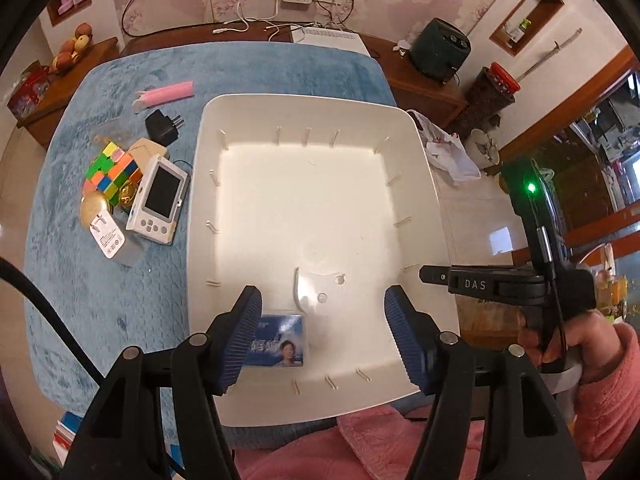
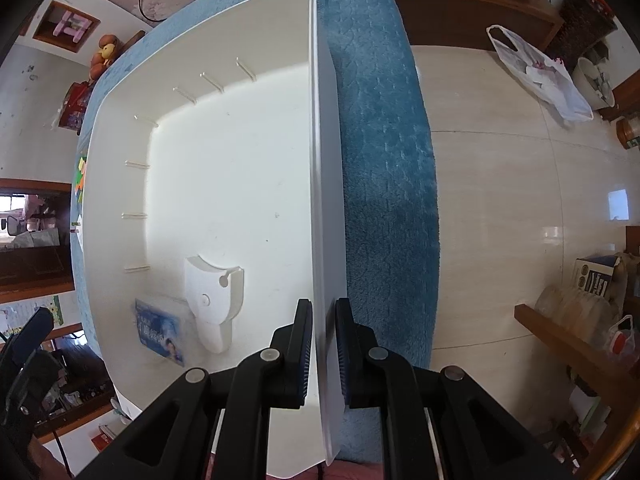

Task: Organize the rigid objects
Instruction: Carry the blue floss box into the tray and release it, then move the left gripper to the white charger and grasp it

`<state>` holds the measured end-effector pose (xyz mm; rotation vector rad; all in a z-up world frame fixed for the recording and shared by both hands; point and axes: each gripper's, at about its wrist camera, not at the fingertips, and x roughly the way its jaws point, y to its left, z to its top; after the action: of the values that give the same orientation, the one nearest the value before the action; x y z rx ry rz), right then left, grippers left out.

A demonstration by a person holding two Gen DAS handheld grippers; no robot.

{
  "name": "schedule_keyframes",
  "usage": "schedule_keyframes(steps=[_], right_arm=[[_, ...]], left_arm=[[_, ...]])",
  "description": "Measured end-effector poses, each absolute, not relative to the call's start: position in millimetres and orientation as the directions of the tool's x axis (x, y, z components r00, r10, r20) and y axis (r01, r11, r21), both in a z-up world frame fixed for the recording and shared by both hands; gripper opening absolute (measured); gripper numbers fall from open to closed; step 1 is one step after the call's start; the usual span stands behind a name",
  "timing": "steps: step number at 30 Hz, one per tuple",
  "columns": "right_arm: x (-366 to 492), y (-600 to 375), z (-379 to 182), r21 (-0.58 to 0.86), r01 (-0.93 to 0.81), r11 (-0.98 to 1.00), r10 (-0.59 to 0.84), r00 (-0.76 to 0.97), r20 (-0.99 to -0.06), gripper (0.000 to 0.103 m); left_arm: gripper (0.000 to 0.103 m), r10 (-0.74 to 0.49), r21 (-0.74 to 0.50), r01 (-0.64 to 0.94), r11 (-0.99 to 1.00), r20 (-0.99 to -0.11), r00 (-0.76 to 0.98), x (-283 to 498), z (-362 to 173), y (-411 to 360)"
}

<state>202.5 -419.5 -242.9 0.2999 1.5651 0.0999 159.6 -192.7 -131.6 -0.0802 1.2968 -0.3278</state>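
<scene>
A white plastic bin (image 1: pixel 416 168) stands on the blue cloth. A blue picture card (image 1: pixel 280 340) and a white plastic bracket (image 1: pixel 316 292) lie on its floor near the front. My left gripper (image 1: pixel 320 336) is open above them, its left pad next to the card. My right gripper (image 2: pixel 323 344) is shut on the bin's right wall (image 2: pixel 324 200); it also shows in the left wrist view (image 1: pixel 480 282). The card (image 2: pixel 160 332) and bracket (image 2: pixel 212 300) show in the right wrist view too.
Left of the bin lie a pink candle (image 1: pixel 168 94), a black plug adapter (image 1: pixel 162 128), a colourful cube (image 1: pixel 110 172), a white handheld device (image 1: pixel 158 200), a gold round object (image 1: pixel 94 208) and a white charger (image 1: pixel 110 238). Tiled floor (image 2: pixel 500 200) lies to the right.
</scene>
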Motion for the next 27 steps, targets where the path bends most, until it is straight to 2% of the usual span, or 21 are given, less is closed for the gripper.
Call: schedule_keyframes(steps=[12,24,27], right_arm=[[199.2,-422.2,-242.2,0.240,0.207,0.948,0.240,0.026,-0.970,0.012],[190.6,-423.1,-239.4,0.199,0.336,0.921,0.187,0.066,-0.980,0.007],[188.9,-422.8,-239.0,0.190,0.371,0.909,0.174,0.076,-0.982,0.007]], left_arm=[[0.070,-0.235,-0.210,0.122,0.970,-0.940,0.247,172.4,-133.3,-144.8],[0.071,-0.166,-0.141,0.126,0.982,-0.962,0.215,196.8,-142.3,-84.5],[0.075,-0.155,-0.133,0.126,0.983,-0.969,0.192,205.1,-147.0,-67.3]])
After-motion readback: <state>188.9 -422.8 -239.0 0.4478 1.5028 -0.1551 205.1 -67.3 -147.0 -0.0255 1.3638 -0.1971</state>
